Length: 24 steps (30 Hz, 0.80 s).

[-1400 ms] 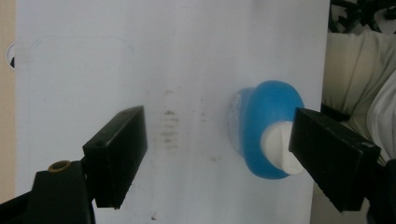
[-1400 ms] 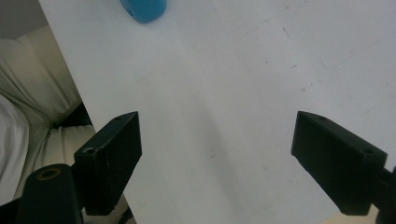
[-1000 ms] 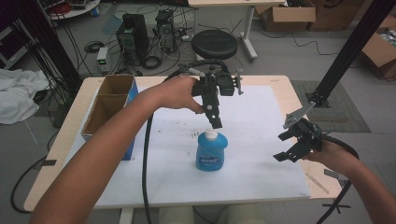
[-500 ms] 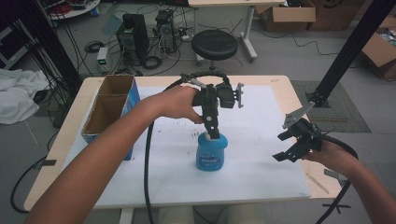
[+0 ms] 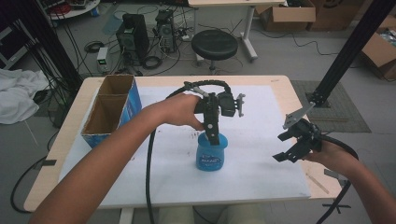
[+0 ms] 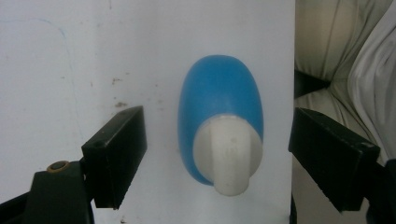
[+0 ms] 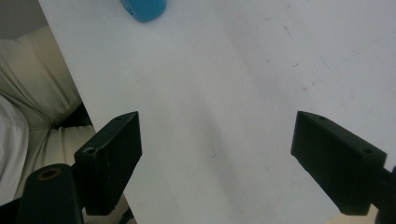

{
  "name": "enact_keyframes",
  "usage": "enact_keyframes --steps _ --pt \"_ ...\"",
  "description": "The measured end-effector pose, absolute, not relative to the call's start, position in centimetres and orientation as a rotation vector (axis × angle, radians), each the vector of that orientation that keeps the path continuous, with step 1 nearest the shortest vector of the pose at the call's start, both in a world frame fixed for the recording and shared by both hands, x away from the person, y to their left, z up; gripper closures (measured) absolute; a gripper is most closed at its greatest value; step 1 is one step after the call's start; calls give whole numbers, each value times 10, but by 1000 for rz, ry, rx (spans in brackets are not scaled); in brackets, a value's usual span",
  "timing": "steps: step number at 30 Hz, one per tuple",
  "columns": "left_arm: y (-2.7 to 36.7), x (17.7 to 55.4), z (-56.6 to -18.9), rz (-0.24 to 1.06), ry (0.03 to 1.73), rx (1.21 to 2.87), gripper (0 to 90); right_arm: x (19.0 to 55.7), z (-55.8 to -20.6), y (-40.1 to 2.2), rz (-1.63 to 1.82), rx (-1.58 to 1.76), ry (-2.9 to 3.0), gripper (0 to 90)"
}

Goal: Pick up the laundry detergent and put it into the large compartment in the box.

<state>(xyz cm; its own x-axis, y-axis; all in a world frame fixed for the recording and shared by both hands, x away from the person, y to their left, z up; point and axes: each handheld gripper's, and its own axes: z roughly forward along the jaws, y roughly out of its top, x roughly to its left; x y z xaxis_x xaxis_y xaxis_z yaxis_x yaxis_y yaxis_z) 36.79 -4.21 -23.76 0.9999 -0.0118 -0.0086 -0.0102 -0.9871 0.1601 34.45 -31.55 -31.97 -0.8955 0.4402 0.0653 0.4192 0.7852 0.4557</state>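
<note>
While the cardboard box [image 5: 112, 109] with its two open compartments sits at the table's [image 5: 280, 84] left edge, the blue bottle [image 5: 211, 154] stands upright near the middle of the white sheet [image 5: 261, 154], closer to the person's side. Directly above the bottle hangs the left gripper [image 5: 214, 137], pointing straight down, its black jaws overlapping the bottle's top as seen from the high camera. From the left gripper view, the jaws stand wide apart and hold nothing: the blue bottle [image 6: 219, 116] with its white cap [image 6: 228, 156] lies between them, clear of both, with bare sheet showing on either side. Farther right, well apart from the bottle, the right gripper [image 5: 292, 147] hovers over the sheet near the table's right edge. Its jaws are also spread wide and empty, with only white sheet between them in the right gripper view, where the bottle's blue base [image 7: 144, 9] peeks in at the top edge.
</note>
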Motion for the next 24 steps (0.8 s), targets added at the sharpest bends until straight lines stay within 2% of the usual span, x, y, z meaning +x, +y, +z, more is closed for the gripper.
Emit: enact_keyframes --steps 24 --pt "-41 364 -272 -31 -6 2970 200 344 -321 -314 732 707 2928 161"
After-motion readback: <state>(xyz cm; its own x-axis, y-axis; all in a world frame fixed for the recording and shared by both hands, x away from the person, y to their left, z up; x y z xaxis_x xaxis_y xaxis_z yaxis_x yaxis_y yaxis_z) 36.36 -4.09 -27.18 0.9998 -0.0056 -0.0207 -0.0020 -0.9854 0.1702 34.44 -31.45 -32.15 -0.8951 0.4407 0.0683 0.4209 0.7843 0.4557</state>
